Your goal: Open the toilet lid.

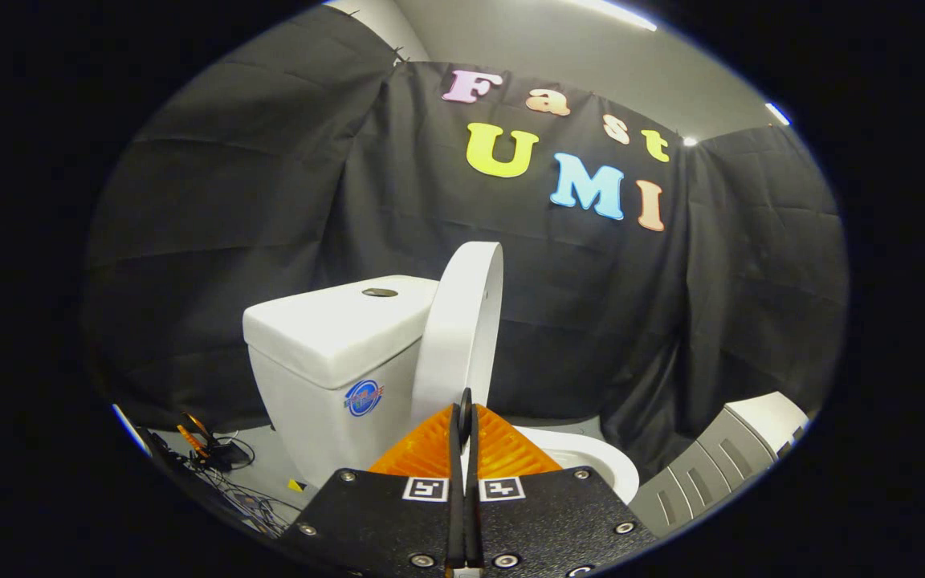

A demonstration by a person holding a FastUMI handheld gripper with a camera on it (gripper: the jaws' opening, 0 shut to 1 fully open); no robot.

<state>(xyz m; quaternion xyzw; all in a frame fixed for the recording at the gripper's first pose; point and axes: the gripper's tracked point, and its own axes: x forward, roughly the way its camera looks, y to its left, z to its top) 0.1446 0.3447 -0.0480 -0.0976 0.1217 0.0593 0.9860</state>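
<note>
The white toilet lid (462,321) stands raised, nearly upright, seen edge-on and leaning back beside the tank (326,345). Part of the seat rim (599,461) shows below it, to the right of the fingers. My gripper (465,399) is shut, its two fingers pressed together with nothing seen between them. The tips sit just in front of the lid's lower edge; I cannot tell whether they touch it.
The tank has a round flush button (380,292) on top and a round sticker (364,397) on its side. Cables and an orange-handled tool (209,449) lie on the floor left of the toilet. A grey and white unit (719,457) stands at the right.
</note>
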